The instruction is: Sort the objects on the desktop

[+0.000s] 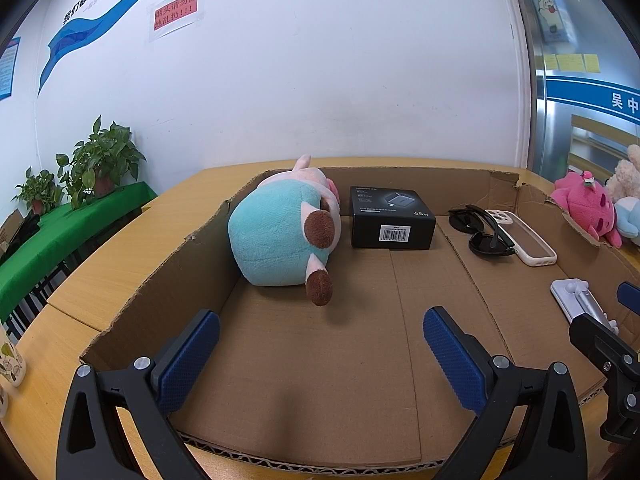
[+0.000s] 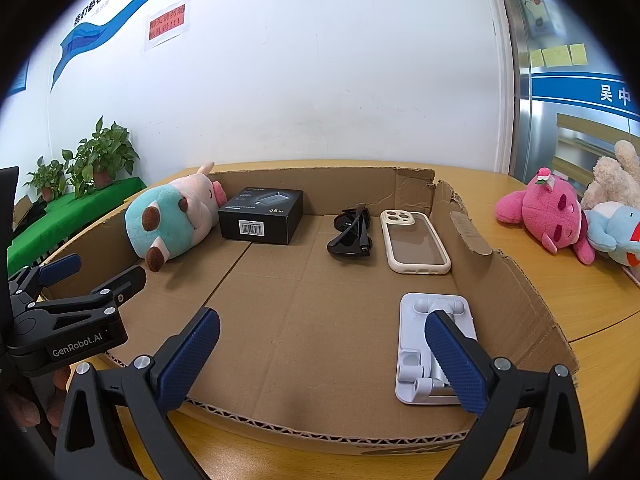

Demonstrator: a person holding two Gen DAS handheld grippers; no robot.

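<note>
A shallow cardboard tray (image 1: pixel 132 308) (image 2: pixel 512 280) lies on the wooden table. In it lie a teal and pink plush cow (image 1: pixel 280 232) (image 2: pixel 168 220), a black charger box (image 1: pixel 392 218) (image 2: pixel 262 216), black sunglasses (image 1: pixel 476 228) (image 2: pixel 352 234), a beige phone case (image 1: pixel 520 236) (image 2: pixel 414 242) and a white phone stand (image 1: pixel 580 304) (image 2: pixel 424 360). My left gripper (image 1: pixel 320 344) (image 2: pixel 92 272) is open and empty over the tray's near left. My right gripper (image 2: pixel 322 344) is open and empty over the near edge, its right finger over the stand.
A pink plush (image 2: pixel 548 216) (image 1: pixel 584 208), a beige plush (image 2: pixel 616 184) and a light blue plush (image 2: pixel 616 236) lie on the table right of the tray. Potted plants (image 1: pixel 96 164) stand on a green-covered table at far left. A white wall is behind.
</note>
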